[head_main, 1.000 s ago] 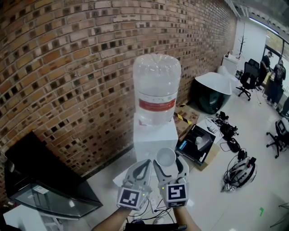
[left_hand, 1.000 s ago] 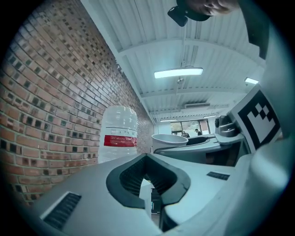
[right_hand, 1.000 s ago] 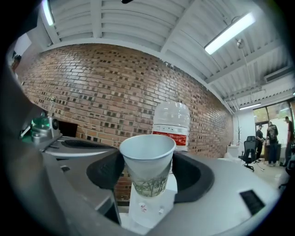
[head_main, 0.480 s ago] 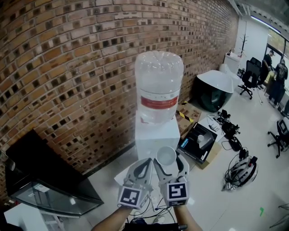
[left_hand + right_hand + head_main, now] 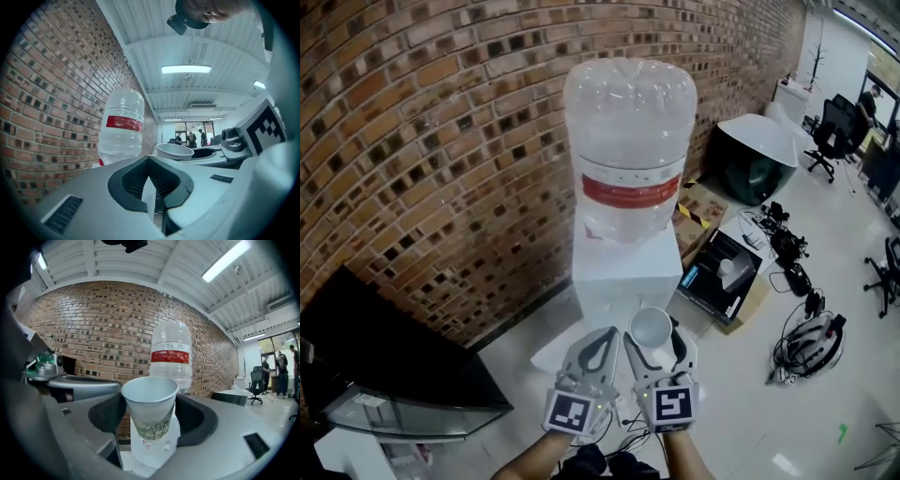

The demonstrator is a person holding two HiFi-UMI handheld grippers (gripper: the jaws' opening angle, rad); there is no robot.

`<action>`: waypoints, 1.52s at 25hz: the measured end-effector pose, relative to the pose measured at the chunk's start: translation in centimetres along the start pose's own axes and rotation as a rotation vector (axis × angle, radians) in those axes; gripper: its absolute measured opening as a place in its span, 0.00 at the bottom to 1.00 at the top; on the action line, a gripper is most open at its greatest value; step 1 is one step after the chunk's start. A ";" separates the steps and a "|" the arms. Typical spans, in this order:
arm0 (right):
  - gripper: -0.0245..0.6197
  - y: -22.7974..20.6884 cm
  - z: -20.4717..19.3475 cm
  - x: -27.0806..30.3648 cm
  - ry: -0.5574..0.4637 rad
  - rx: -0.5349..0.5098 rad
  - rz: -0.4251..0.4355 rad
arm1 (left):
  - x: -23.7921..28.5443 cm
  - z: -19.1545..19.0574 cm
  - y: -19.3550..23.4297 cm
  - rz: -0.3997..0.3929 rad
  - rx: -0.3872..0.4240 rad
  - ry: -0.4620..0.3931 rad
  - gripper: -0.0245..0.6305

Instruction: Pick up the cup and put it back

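Our 2 grippers hang before the water dispenser (image 5: 623, 272): right gripper (image 5: 655, 341) clamping the upright cup (image 5: 150, 401), left gripper (image 5: 600, 339) closed, empty.

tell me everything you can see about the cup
The cup is a white paper cup with a faint green plant print low on its wall. It narrows toward the base and stands upright with its mouth open; from above, no liquid can be made out inside. The right tongs clamp it, pressing on its wall from both sides, and nothing else touches it. It is held in the air in front of the white water dispenser.
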State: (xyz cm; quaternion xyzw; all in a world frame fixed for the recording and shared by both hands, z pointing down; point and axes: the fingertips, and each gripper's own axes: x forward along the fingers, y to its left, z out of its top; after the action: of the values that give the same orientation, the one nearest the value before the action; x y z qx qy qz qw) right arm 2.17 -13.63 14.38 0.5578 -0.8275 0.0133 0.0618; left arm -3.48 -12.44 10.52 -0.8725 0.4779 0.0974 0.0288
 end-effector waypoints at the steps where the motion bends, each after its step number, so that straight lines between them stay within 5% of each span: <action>1: 0.56 -0.2 -1.0 0.6 0.010 0.002 0.003 | 0.4 -1.2 0.3 0.006 -0.010 0.012 0.02; 7: 0.56 -1.2 -8.2 3.8 0.036 -0.048 0.025 | 1.9 -8.4 1.5 0.023 -0.012 0.018 0.02; 25: 0.56 -0.9 -37.8 11.9 0.001 -0.052 0.020 | -0.7 -38.6 5.9 0.029 0.022 -0.009 0.02; 33: 0.56 -0.2 -48.6 13.5 -0.009 -0.042 0.020 | -2.9 -48.5 6.5 0.043 0.042 -0.038 0.02; 38: 0.56 -0.1 -54.0 15.7 0.030 -0.010 0.032 | -3.7 -53.5 7.0 0.055 0.030 0.023 0.02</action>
State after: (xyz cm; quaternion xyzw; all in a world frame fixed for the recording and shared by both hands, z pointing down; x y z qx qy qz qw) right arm 1.16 -23.23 69.83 0.5438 -0.8355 0.0187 0.0768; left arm -3.65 -20.88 63.95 -0.8595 0.5035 0.0810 0.0335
